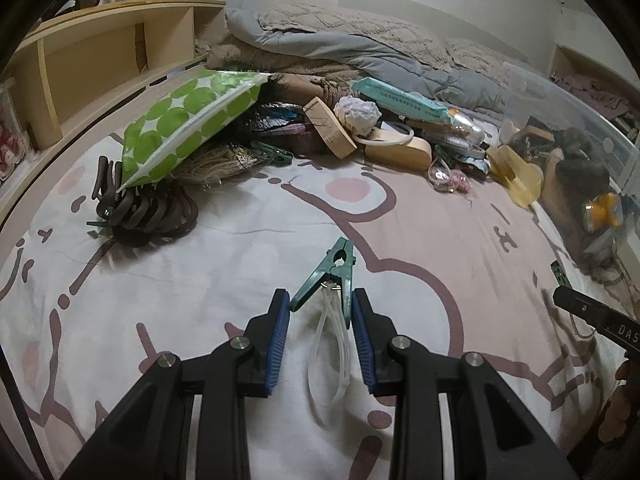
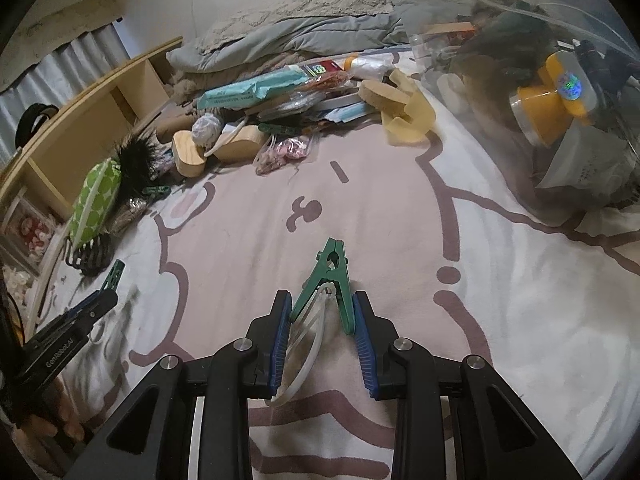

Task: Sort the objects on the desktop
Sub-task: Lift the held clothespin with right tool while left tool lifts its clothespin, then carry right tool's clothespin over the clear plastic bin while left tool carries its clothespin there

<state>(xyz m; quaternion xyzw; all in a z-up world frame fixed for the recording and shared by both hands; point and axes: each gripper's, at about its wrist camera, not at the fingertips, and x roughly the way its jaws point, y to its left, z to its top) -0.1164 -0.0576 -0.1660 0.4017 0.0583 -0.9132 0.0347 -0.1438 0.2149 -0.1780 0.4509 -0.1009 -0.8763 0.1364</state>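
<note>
Two green clothes pegs are in play, one at each claw. In the left wrist view, the left claw point(image 1: 320, 300) stands released around a green peg point(image 1: 328, 276) lying on the bed sheet point(image 1: 200, 280), its white loop point(image 1: 330, 352) trailing between the pads. In the right wrist view, the right claw point(image 2: 320, 300) likewise straddles a second peg point(image 2: 330, 280), unclenched. Each should probably close squarely on the peg's handles, not the loop, before carrying it to the clear bin point(image 2: 560, 120).
</note>
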